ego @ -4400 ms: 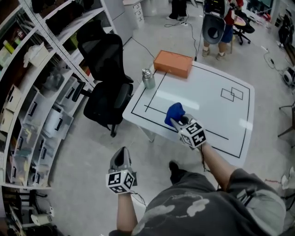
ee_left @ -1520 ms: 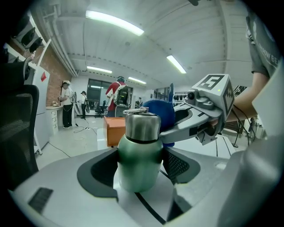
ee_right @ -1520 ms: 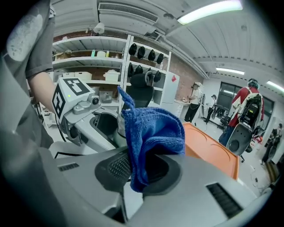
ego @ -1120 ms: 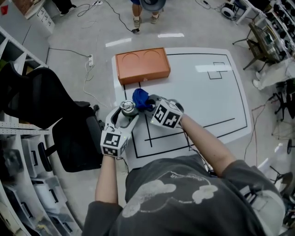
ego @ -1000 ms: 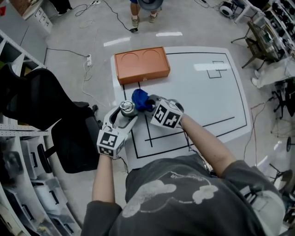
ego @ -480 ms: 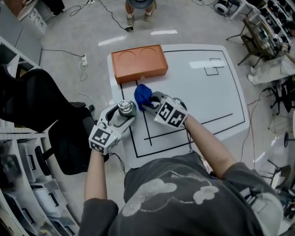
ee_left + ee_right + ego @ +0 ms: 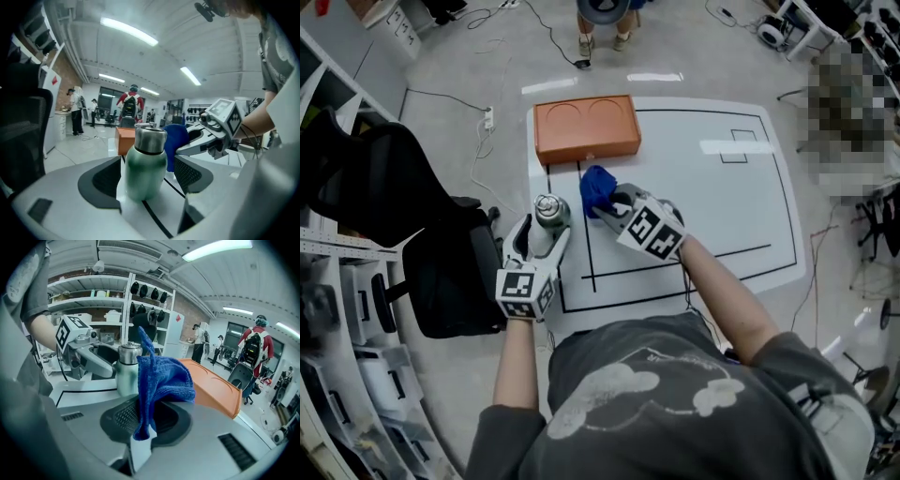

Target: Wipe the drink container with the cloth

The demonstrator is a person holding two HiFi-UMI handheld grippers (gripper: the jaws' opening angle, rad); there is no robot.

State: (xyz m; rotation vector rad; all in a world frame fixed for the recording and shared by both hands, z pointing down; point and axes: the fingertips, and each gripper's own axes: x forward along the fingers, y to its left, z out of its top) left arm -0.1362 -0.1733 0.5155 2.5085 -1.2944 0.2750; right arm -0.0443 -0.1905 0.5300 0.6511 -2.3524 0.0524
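Both grippers work at the counter's (image 7: 703, 206) left edge. The left gripper's (image 7: 544, 230) fingers (image 7: 101, 180), just opening wider, bracket the upright green flask (image 7: 547, 210) without pressing, likely to steady it. The right gripper's (image 7: 612, 200) fingers (image 7: 122, 420) pinch the blue cloth (image 7: 597, 187) just beside it, ready for wiping.

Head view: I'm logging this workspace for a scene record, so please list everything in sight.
Table: one, white with black lines, centre.
Tray: one, orange, table's far left corner.
Bottle: one, green with a steel cap, table's left edge.
Cloth: one, blue, right of the bottle.
Chair: one, black, left of the table.
Shelves: grey, far left.
Bystander: one, beyond the table.
Left claw: one, grey, jaws have just been opening, apart round the bottle.
Right claw: one, grey, shut on the cloth.
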